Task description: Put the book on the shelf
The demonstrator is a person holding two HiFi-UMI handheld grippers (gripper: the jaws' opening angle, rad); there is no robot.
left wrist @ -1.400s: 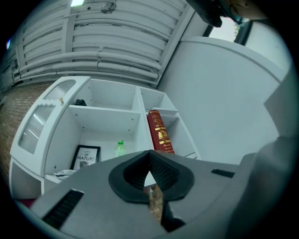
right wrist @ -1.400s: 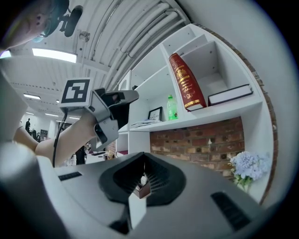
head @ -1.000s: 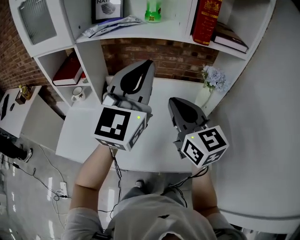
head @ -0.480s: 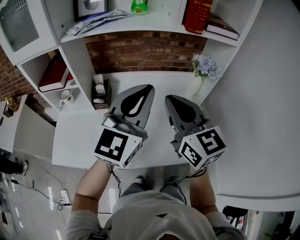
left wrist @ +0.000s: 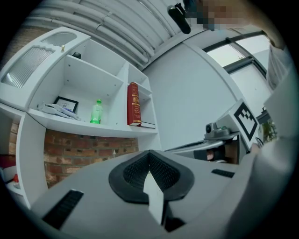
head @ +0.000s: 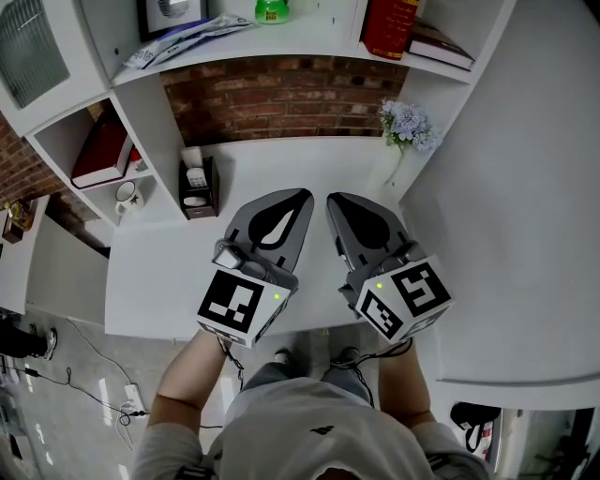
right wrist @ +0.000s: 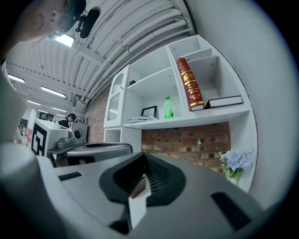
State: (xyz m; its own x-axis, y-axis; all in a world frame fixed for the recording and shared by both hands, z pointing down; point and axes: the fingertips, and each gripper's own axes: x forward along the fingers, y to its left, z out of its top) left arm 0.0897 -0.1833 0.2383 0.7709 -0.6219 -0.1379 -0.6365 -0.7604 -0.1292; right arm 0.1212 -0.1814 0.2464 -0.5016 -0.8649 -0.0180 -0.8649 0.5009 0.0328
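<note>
I hold both grippers side by side over the white desk (head: 309,161), pointing toward the brick wall (head: 281,94). My left gripper (head: 296,199) has its jaws pressed together with nothing between them. My right gripper (head: 336,201) is closed the same way and is just as empty. The two tips sit near each other without touching. The book (head: 388,26), a red one, is on the shelf (head: 281,42) and neither gripper touches it. It stands upright in the upper right compartment, spine outward. A dark book (head: 437,45) lies flat just beside it on the right. In the next compartment to the left there is a green bottle (head: 273,9), a framed picture (head: 173,11) and a flat packet (head: 183,39) near the front edge. Lower on the left, a cubby holds a second red book (head: 98,150) leaning at a slant, with a mug (head: 127,195) below it. On the desk a small dark box (head: 197,186) stands against the shelf's side panel. A bunch of pale flowers (head: 405,124) sits at the back right corner.
</note>
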